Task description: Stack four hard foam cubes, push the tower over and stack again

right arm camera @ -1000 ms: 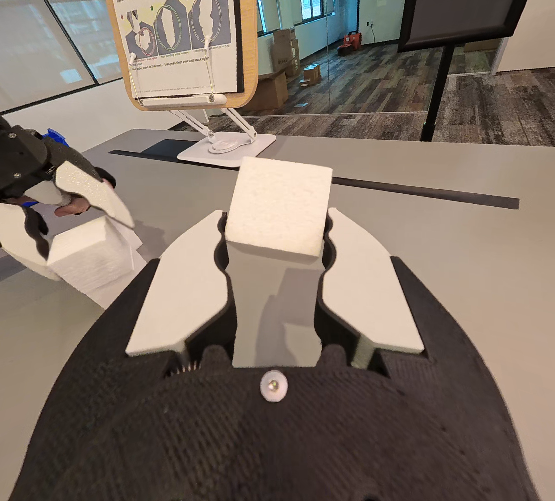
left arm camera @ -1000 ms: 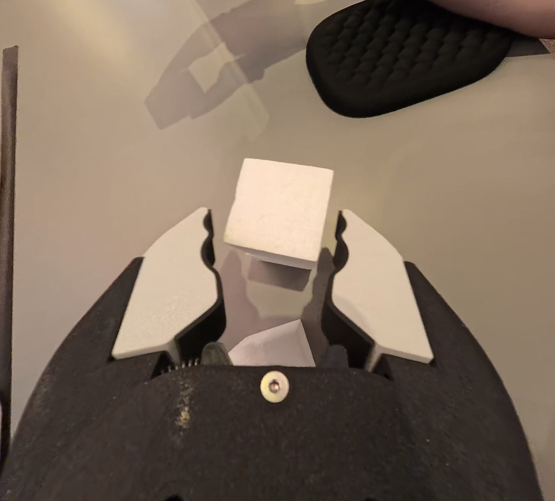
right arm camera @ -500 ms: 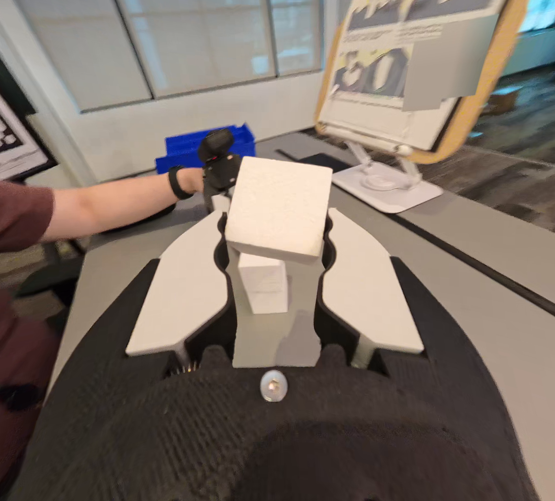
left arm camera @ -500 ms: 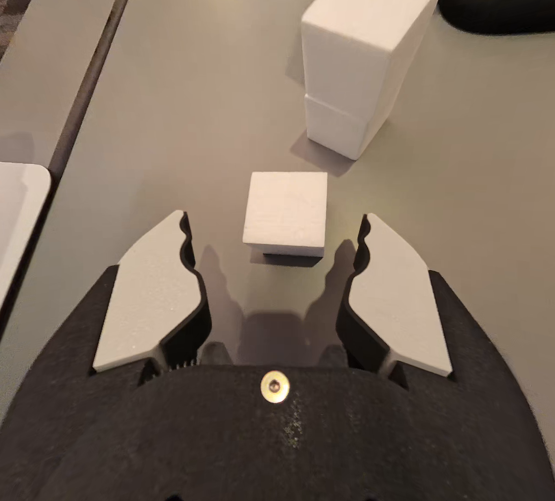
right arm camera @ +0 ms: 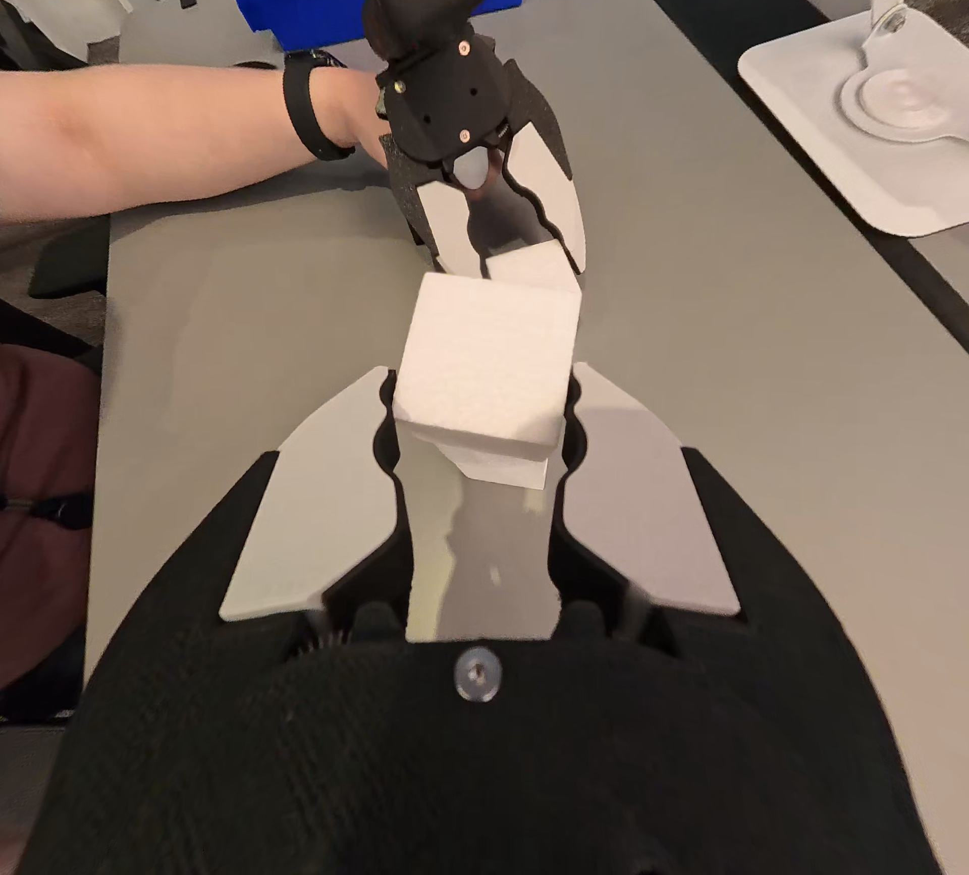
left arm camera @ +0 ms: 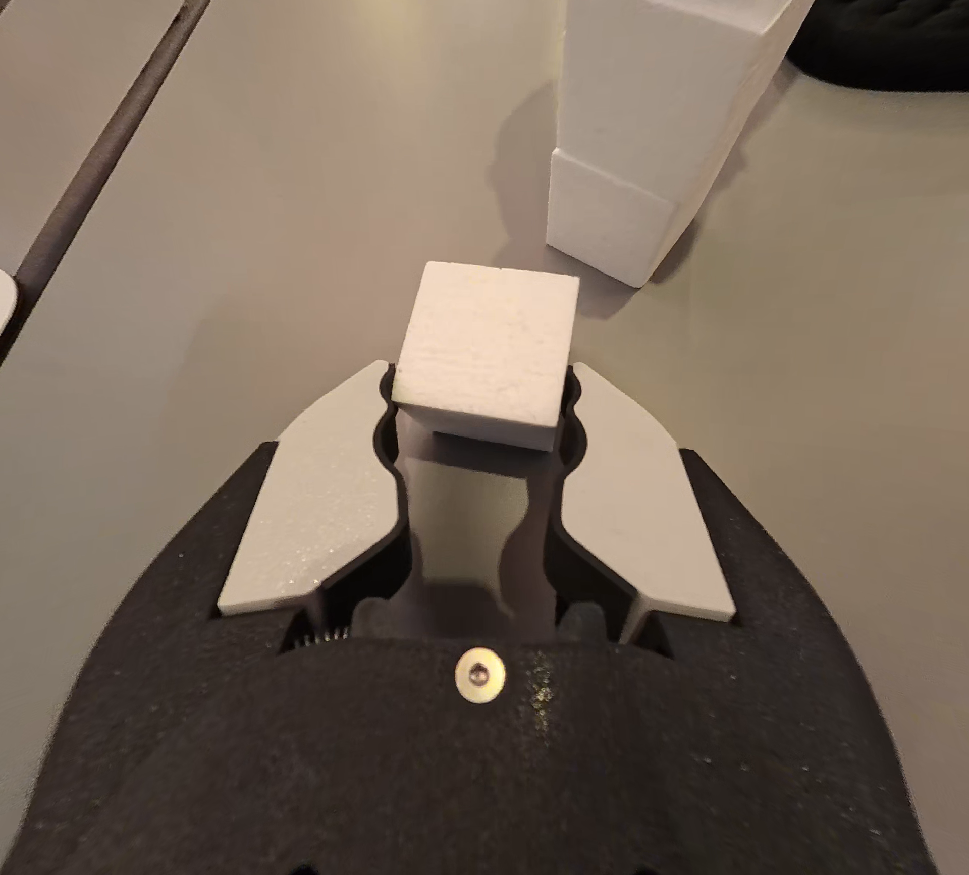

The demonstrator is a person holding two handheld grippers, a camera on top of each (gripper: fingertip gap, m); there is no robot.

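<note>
Meanwhile, a white foam cube point(left arm camera: 485, 367) was clamped between the fingers of the left gripper point(left arm camera: 478, 378), closed against its sides, low over the grey tabletop point(left arm camera: 293, 179). Just beyond it to the right, a stack point(left arm camera: 645, 116) of foam cubes was seen standing on the tabletop. A second cube point(right arm camera: 490, 362) was gripped in the same way by the right gripper point(right arm camera: 480, 388), held above the stack. Beyond it, the left gripper point(right arm camera: 511, 268) and a forearm point(right arm camera: 157, 131) were visible.

A foam cube point(left arm camera: 485, 359) sits between the jaws, the cube stack point(left arm camera: 645, 116) ahead to its right.
</note>
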